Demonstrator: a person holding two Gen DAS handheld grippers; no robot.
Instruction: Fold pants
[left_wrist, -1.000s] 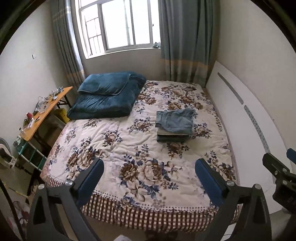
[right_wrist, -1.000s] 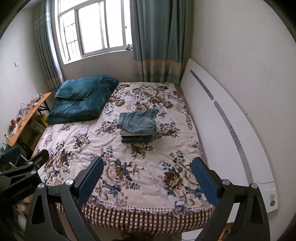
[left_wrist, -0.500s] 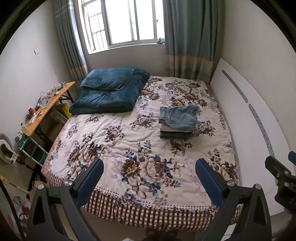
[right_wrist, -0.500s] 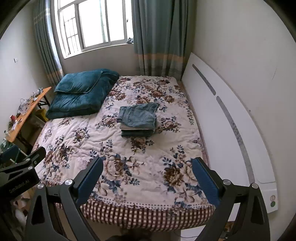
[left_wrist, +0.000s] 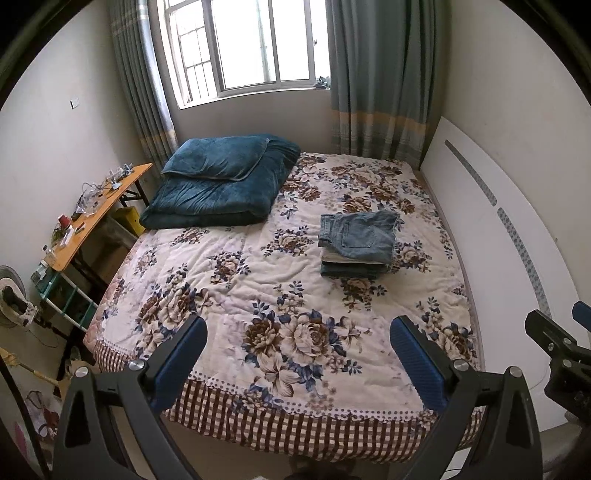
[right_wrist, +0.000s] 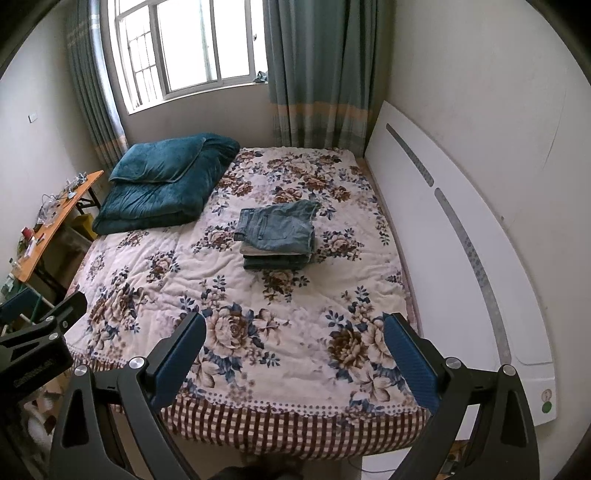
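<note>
Folded pants (left_wrist: 357, 239) stacked on floral bed (left_wrist: 229, 273), far beyond left gripper (left_wrist: 297, 354) fingertips. Right gripper (right_wrist: 294, 350) likewise: blue pads spread wide, gripping nothing, well short of stack.

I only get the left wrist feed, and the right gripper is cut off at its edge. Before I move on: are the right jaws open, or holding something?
Observer: Open and empty. The right gripper hangs at the foot of the bed, well short of the stack of folded pants.
Operator: Anything on that side hidden from me?
Observer: Yes. The near end of the white headboard panel along the wall carries a round green sticker.
</note>
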